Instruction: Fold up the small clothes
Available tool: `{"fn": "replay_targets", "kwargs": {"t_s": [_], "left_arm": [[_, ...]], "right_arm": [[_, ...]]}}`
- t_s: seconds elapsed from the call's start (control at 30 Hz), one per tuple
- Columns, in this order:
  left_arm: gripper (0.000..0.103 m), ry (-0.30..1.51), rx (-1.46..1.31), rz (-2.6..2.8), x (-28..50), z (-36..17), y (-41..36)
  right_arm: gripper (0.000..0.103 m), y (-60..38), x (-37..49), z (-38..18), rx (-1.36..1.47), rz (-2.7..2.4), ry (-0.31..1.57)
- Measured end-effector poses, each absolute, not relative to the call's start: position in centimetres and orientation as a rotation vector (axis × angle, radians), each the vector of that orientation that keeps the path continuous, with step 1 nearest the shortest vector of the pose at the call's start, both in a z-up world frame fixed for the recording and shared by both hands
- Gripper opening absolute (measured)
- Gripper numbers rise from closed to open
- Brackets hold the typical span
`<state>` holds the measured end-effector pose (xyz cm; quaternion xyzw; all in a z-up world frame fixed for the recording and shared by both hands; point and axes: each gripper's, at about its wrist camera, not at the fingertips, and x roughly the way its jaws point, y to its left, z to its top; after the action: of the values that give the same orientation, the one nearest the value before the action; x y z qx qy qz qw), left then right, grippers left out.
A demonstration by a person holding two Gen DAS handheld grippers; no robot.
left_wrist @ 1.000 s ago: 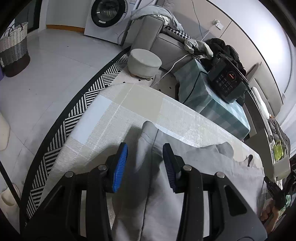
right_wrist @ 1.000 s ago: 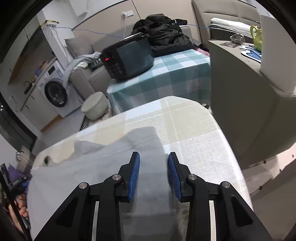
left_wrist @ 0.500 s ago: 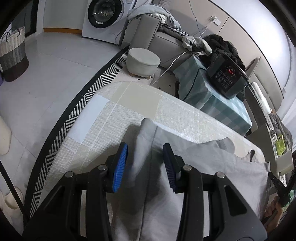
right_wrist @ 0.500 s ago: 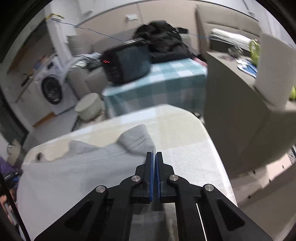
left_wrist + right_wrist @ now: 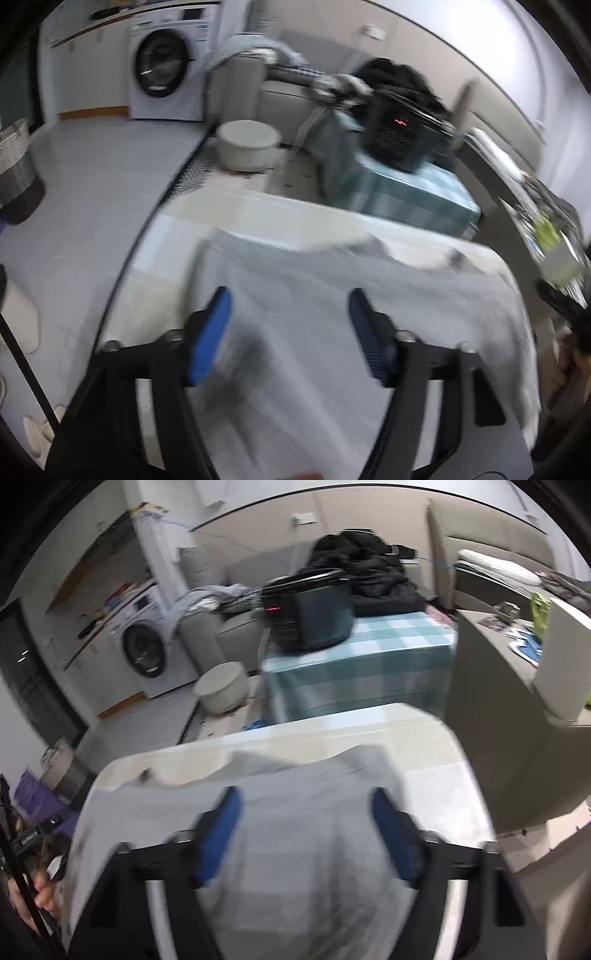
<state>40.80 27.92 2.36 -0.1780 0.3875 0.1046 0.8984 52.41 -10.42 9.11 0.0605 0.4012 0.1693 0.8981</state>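
A light grey garment (image 5: 332, 295) lies spread flat on the checked table (image 5: 258, 206). In the left wrist view my left gripper (image 5: 291, 317) hovers above the garment's left part, its jaws opening wide and gripping nothing. The same garment (image 5: 306, 812) fills the near table (image 5: 436, 746) in the right wrist view, one sleeve lying over its upper right part. My right gripper (image 5: 306, 827) hangs above it with jaws opening wide, the cloth below them and no pad pressing on it. Both views are blurred by motion.
Behind the table stands a teal checked side table (image 5: 362, 653) with a black cooker (image 5: 310, 613) and dark clothes (image 5: 365, 568). A round white stool (image 5: 247, 144) and a washing machine (image 5: 166, 70) are further back. A beige cabinet (image 5: 517, 709) flanks the right edge.
Both grippers let go of the grey sleeves, opened wide and lifted away from the cloth. The right one was fully shut half a second ago. The garment now lies flatter.
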Motion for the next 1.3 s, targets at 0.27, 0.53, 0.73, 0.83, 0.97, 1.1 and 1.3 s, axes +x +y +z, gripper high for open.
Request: {"fn": "replay_targets", "kwargs": {"t_s": [0.27, 0.53, 0.73, 0.83, 0.97, 1.1, 1.3], "left_arm": [[0.102, 0.890, -0.265, 0.090, 35.2, 0.5, 18.3], [0.102, 0.993, -0.201, 0.109, 31.4, -3.2, 15.0], [0.102, 1.006, -0.200, 0.189, 25.4, -4.4, 18.2], [0.102, 1.023, -0.221, 0.255, 22.5, -4.3, 20.2], [0.102, 0.968, -0.355, 0.286, 18.5, -3.4, 22.4], [0.102, 0.913, -0.543, 0.250, 15.8, -3.1, 23.2], [0.094, 0.909, -0.746, 0.161, 17.1, -4.1, 21.7]], "right_arm": [[0.087, -5.8, 44.3, 6.5, -0.012, 0.470, 0.931], [0.087, -4.6, 36.5, 2.7, -0.164, 0.517, 1.005], [0.087, -9.8, 33.9, 1.1, -0.271, 0.327, 1.025], [0.087, -12.1, 32.2, 1.5, -0.266, 0.272, 1.025], [0.087, -14.8, 29.9, 2.5, -0.099, 0.346, 1.026], [0.087, -17.7, 28.8, 1.9, 0.254, 0.400, 1.068], [0.087, -18.4, 29.9, 1.5, 0.397, 0.356, 1.068]]}}
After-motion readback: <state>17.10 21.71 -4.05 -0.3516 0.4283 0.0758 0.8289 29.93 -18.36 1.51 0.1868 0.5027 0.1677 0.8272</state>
